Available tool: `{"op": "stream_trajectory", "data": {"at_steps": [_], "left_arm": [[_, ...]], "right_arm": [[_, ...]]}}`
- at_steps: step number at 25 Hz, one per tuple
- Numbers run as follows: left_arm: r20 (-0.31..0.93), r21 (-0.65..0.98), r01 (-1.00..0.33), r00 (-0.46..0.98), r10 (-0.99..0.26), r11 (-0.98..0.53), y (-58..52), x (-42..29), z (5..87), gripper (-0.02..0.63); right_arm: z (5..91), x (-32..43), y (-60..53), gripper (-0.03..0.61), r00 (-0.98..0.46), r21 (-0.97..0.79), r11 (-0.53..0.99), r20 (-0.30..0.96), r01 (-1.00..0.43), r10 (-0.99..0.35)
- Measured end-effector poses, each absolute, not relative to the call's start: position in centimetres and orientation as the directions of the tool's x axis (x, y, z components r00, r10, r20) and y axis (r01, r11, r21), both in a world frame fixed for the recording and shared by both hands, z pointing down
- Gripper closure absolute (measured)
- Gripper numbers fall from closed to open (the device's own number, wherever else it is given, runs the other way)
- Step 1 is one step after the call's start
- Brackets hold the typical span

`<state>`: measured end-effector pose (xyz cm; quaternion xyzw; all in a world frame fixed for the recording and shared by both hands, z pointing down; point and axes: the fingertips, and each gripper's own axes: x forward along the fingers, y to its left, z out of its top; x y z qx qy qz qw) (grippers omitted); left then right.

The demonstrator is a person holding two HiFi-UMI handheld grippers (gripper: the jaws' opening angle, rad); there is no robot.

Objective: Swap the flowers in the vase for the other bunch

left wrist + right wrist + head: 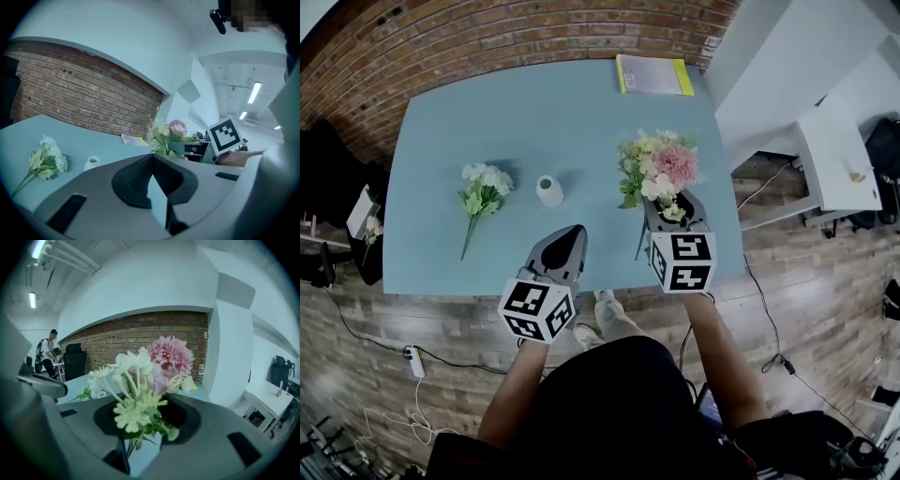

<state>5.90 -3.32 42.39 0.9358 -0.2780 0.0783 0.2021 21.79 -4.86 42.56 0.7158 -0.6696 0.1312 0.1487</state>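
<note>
- While our right tool (pixel 672 208) pinches the stems of the pink mixed bunch (pixel 661 169) at a narrow gap, the blooms stand up over the near right part of the bench (pixel 572 122), well apart from the vase (pixel 548 190).
- Our left tool (pixel 569 239) is closed tight with nothing in it, and its tip points at the vase from the near side.
- We see the vase upright and empty near the middle of the bench, with the white bunch (pixel 484 190) lying flat to its left, close to it but not touching.
- We judge the grip to be the first risk: the stems are thin and bundled, the heads are heavy, and a quick swing could let the bunch twist or slide between the pads.
- We could also lose the pink bunch off the bench if we set it down here, since it hangs close to the near edge.
- We think the vase looks small and light, so a nudge from the closed left tool, or from stems pushed in at a slant, could tip it or shove it into the white bunch.
- We expect trouble at its narrow mouth too: splayed stems may catch on the rim and not drop in.
- We keep the yellow-edged notebook (pixel 654 75) at the far edge out of our path.
</note>
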Motion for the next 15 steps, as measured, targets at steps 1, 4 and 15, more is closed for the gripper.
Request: {"op": "stream_trajectory", "data": {"at_steps": [1, 4, 15], "left_arm": [[0.262, 0.338, -0.549, 0.835, -0.484, -0.765, -3.2, 6.2, 42.5, 0.611], [0.27, 0.343, -0.543, 0.839, -0.472, -0.767, -3.0, 6.9, 43.0, 0.611], [0.307, 0.363, -0.558, 0.828, -0.47, -0.746, -4.5, 7.3, 44.5, 0.611]], "right_arm": [[42.9, 22.1, -4.7, 0.411, 0.074, 0.038, -0.064, 0.396, -0.997, -0.915], [44.1, 23.0, -4.3, 0.416, 0.087, 0.041, -0.077, 0.422, -0.996, -0.903], [48.1, 24.6, -5.2, 0.46, 0.106, 0.041, -0.098, 0.49, -0.994, -0.866]]}}
